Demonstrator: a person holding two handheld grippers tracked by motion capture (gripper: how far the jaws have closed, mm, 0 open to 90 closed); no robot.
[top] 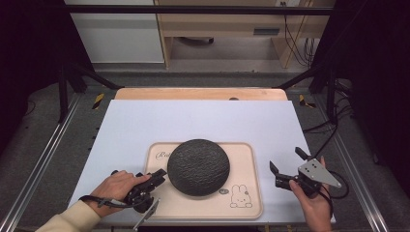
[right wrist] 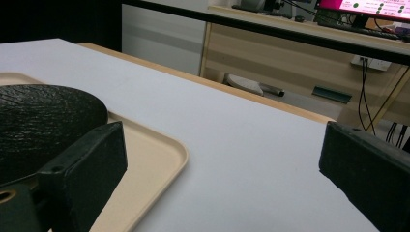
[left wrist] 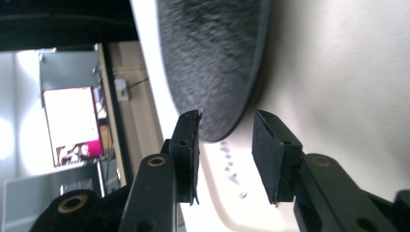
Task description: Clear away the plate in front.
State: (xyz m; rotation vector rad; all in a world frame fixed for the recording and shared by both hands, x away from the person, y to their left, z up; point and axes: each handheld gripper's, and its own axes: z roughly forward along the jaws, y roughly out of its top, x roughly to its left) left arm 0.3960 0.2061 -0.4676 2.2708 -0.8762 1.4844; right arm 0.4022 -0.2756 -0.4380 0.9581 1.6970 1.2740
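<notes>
nearest my high camera, the left hand [top: 115,186] lies low at the table's near edge, its left gripper [top: 155,177] turned on its side and aimed at the dark round plate [top: 198,166]. in the left gripper view the jaws stand apart on either side of the plate's rim — one pad [left wrist: 189,145] looks to be at the rim's edge, but i cannot tell whether it touches. the right hand [top: 311,200] sits off the tray's right side, wrist up, holding the right gripper [top: 288,162] over the white sheet [top: 203,121] with its jaws spread wide, nothing between them; its grey three-cornered plate faces up.

the beige tray [top: 244,191] rests on the sheet's near half and carries the rough-textured black plate, upside down by the look of its dome, on the tray's left-centre part. a rabbit drawing [top: 240,196] marks the tray's near right corner — script at the far left corner starts "ra", the rest hidden by the plate. a small round mark beside the rabbit is too small for me to read.
</notes>
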